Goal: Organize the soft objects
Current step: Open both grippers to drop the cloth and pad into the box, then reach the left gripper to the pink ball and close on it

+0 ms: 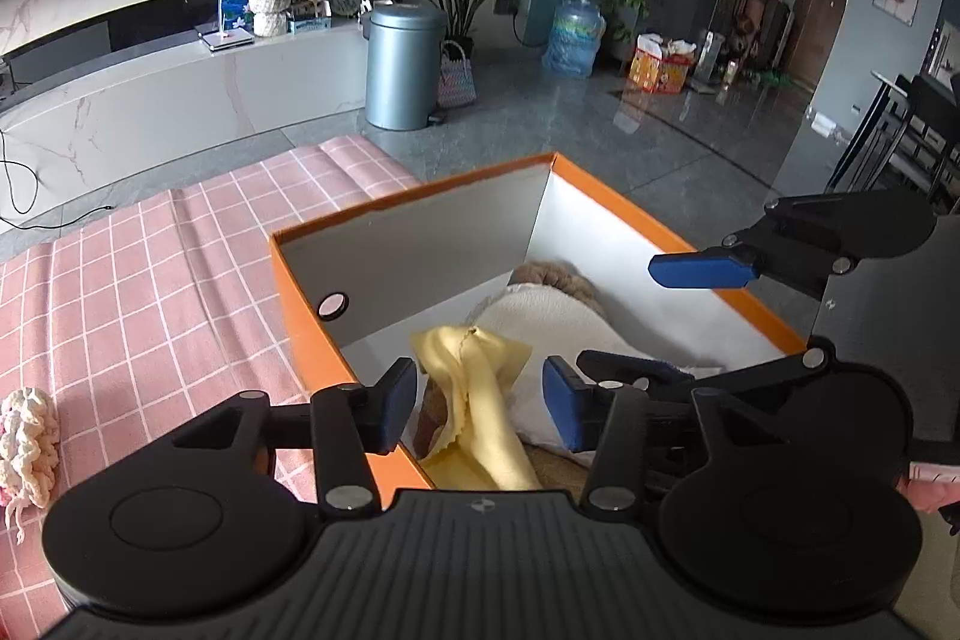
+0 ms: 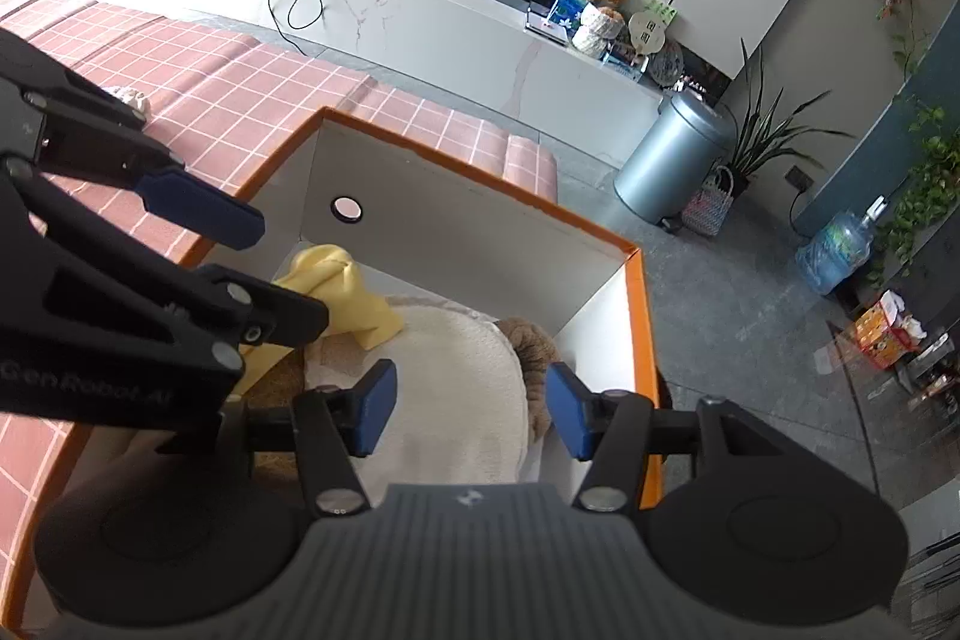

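Note:
An orange box (image 1: 420, 193) with white inner walls stands on a pink checked cloth (image 1: 150, 280). Inside it lie a crumpled yellow cloth (image 1: 474, 358) and a cream plush (image 1: 540, 316) with a brown furry part (image 1: 546, 274). My left gripper (image 1: 480, 409) hangs open over the box's near corner. The yellow cloth rises between its blue pads, and neither pad presses on it. In the right wrist view my right gripper (image 2: 471, 412) stands open above the cream plush (image 2: 456, 358), with the yellow cloth (image 2: 336, 274) to its left. The other gripper shows in each view.
A cream knitted item (image 1: 27, 436) lies on the checked cloth left of the box. A pink object (image 1: 930, 484) shows at the right edge. Beyond the table are a grey bin (image 1: 402, 64), a white cabinet (image 1: 180, 100), a water bottle (image 1: 573, 37) and grey floor.

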Available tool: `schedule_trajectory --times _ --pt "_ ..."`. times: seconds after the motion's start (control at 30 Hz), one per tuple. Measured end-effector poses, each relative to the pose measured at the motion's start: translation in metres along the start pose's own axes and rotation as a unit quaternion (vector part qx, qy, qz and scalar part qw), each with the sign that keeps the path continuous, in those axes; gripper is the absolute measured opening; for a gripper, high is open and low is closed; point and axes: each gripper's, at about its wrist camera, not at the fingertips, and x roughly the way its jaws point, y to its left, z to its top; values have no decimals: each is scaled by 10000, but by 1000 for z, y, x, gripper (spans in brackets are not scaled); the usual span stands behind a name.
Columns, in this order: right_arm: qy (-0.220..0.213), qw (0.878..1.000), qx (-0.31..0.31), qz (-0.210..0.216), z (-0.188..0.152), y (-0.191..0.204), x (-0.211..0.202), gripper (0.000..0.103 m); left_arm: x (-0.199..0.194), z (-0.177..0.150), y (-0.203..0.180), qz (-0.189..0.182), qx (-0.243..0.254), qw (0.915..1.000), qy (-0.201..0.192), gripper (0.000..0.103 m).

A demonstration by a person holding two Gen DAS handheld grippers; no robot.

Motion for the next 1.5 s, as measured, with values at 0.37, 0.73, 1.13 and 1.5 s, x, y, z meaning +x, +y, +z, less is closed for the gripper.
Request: schedule_trajectory --times 0.37,0.73,1.13,1.5 --pt "-377 9990 4 -238 1 6 -51 66 -53 0 8 86 -337 9974 -631 64" --pt "-1038 9939 358 -29 -4 52 -111 66 -124 -36 24 462 -524 9889 -1315 64" --pt "-1228 9887 803 315 -18 142 -149 66 -185 -99 53 1179 -672 9759 -1711 61" --pt "-1017 9784 1586 848 -26 217 -156 66 -229 -161 99 1633 -1502 9621 -1587 58"
